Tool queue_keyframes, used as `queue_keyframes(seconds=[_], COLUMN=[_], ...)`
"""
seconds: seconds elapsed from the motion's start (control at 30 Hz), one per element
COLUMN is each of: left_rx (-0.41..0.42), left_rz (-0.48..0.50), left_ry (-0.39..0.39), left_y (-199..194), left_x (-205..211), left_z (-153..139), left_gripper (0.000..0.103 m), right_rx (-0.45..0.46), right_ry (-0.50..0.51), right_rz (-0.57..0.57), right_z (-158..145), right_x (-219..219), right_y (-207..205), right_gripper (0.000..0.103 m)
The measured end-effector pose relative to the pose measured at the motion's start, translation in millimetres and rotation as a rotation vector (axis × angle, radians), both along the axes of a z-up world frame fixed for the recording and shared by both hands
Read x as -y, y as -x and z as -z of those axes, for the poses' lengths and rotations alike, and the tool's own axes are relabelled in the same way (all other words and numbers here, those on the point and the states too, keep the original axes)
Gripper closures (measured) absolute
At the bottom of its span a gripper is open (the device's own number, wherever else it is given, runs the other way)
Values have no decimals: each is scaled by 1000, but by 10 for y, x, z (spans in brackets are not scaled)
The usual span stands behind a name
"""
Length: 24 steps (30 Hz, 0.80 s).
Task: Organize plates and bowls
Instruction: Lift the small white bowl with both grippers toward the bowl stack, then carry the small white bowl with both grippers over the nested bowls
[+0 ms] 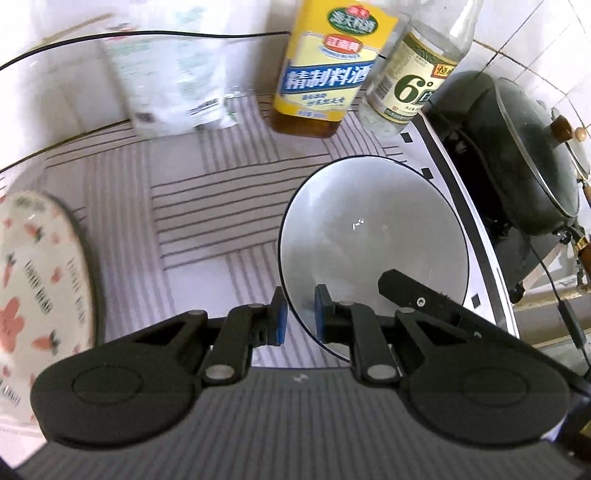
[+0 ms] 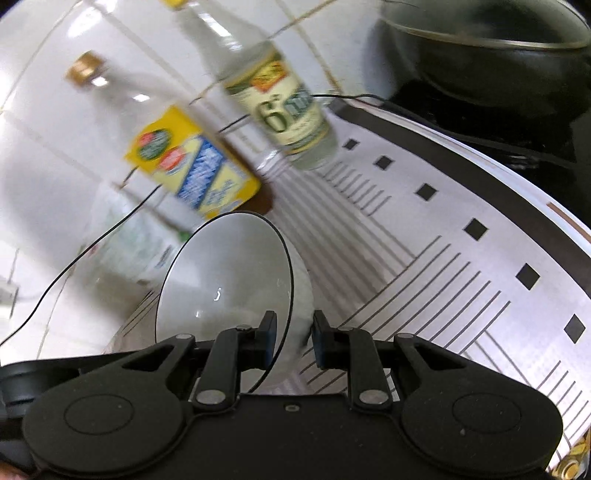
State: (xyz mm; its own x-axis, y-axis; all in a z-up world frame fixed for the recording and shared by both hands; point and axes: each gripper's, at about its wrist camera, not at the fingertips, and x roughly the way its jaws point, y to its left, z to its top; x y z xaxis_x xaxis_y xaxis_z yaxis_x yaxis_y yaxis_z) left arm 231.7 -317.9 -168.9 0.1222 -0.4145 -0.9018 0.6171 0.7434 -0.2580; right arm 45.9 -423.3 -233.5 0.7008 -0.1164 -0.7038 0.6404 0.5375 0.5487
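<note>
A white bowl with a thin dark rim (image 1: 373, 254) sits tilted over the striped mat (image 1: 207, 206). My left gripper (image 1: 300, 318) has its jaws on either side of the bowl's near rim, with a small gap to the rim. My right gripper (image 2: 293, 341) holds the same bowl (image 2: 225, 280) by its rim from the other side, one finger inside and one outside; one of its fingers (image 1: 413, 295) shows in the left wrist view. A plate with a carrot pattern (image 1: 37, 291) lies at the far left.
A yellow-labelled cooking wine bottle (image 1: 325, 70) and a clear vinegar bottle (image 1: 413, 85) stand at the back by the tiled wall. A dark lidded wok (image 1: 524, 162) sits on the stove to the right. A white packet (image 1: 173, 81) and a black cable (image 1: 147, 35) are at the back left.
</note>
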Motion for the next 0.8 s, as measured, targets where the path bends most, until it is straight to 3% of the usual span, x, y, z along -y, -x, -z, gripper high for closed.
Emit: queue_keyframes(seconds=[0.17,0.67,0.8], left_rx=[-32,1,9], left_rz=[-32,-154,-204], left_ry=[25,57,71], left_y=[79,563,673], left_x=[-372,-1349,-1673], left_z=[-196,-730,-859], left_gripper=[89,89,89], right_rx=[3,40,58], right_ry=[2,-19,-69], right_rz=[-88,-298,-355], right_z=[-171,-636,-678], right_x=[-170,-805,-1014], right_y=[44,329,410], right_gripper=[79,79,78])
